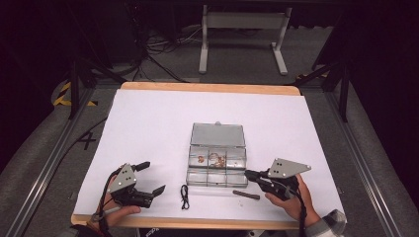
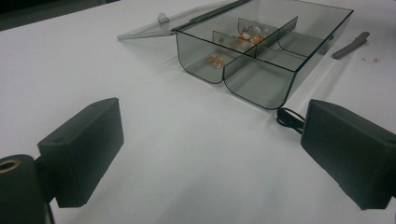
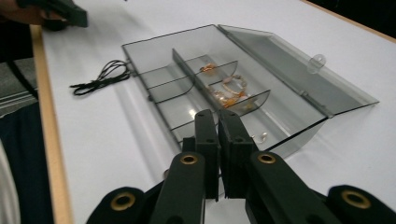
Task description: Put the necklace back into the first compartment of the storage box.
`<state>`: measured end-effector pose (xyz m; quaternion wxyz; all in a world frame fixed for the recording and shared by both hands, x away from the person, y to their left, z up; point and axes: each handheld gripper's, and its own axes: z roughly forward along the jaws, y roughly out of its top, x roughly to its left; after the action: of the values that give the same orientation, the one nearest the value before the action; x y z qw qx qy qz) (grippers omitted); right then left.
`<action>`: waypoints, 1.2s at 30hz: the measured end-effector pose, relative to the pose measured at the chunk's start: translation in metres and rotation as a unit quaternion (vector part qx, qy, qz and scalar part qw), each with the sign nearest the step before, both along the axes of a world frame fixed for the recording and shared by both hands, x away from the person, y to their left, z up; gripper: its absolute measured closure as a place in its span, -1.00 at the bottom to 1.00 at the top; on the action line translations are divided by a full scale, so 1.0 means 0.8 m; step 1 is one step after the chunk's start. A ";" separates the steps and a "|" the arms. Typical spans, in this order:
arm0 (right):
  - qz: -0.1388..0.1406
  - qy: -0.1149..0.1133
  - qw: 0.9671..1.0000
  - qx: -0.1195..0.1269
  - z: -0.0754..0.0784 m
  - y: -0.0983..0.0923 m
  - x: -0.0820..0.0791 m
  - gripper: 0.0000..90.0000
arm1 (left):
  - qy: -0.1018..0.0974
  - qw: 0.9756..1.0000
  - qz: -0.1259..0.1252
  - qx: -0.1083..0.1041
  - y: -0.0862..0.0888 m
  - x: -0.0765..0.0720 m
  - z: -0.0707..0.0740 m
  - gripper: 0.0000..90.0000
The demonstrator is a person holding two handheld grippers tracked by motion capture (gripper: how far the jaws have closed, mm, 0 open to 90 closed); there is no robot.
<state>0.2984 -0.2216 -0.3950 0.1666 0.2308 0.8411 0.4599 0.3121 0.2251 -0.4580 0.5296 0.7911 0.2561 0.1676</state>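
Your left gripper (image 1: 148, 178) rests on the white surface (image 1: 148, 123) at about 8 o'clock from the box, and its fingers (image 2: 81, 154) stand wide apart with nothing between them. At 3 o'clock from this gripper a thin black cord (image 1: 184, 196) lies on the surface, folded into a narrow loop; its long axis runs from 12 to 6 o'clock in the high view.

The clear plastic box (image 1: 216, 165) sits near the middle of the surface. Its long axis runs from 9 to 3 o'clock, and its lid (image 1: 218, 134) lies open and flat toward 12 o'clock. Small orange and pale beads (image 1: 212, 159) lie in the far compartments.

A short dark stick (image 1: 246, 194) lies just in front of the box at its 5 o'clock corner, pointing roughly from 9 to 3 o'clock.

Your right gripper (image 1: 250, 174) is at 4 o'clock from the box and points toward 9 o'clock, at the right end of the box. Its fingers (image 3: 205, 140) are closed together; whether they pinch anything, I cannot tell. The tips are very near the right wall of the box.
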 end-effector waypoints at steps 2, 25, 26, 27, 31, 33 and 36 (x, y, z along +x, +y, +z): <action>0.006 -0.001 1.000 0.000 -0.001 -0.001 -0.009 0.94 | -0.005 1.000 -0.001 0.004 0.000 0.001 0.000 -0.85; 0.065 0.049 0.996 -0.046 -0.056 0.015 -0.044 0.87 | -0.003 1.000 -0.001 0.005 0.000 0.001 0.000 -0.85; 0.064 0.049 0.995 -0.050 -0.057 0.016 -0.044 0.87 | -0.003 1.000 -0.002 0.005 0.000 0.001 0.000 -0.85; 0.064 0.050 0.995 -0.051 -0.058 0.017 -0.043 0.86 | -0.003 1.000 -0.002 0.006 0.000 0.001 0.000 -0.85; 0.066 0.054 0.995 -0.056 -0.063 0.019 -0.042 0.85 | -0.004 1.000 -0.002 0.006 0.000 0.001 0.000 -0.85; 0.066 0.054 0.995 -0.058 -0.064 0.019 -0.041 0.85 | -0.004 1.000 -0.002 0.006 0.000 0.001 0.000 -0.85; 0.063 0.060 0.994 -0.060 -0.068 0.019 -0.038 0.86 | -0.003 1.000 -0.002 0.006 0.000 0.001 0.000 -0.85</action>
<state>0.2682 -0.2065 -0.4497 0.1004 0.1940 0.8885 0.4036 0.3128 0.2249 -0.4577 0.5256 0.7946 0.2515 0.1704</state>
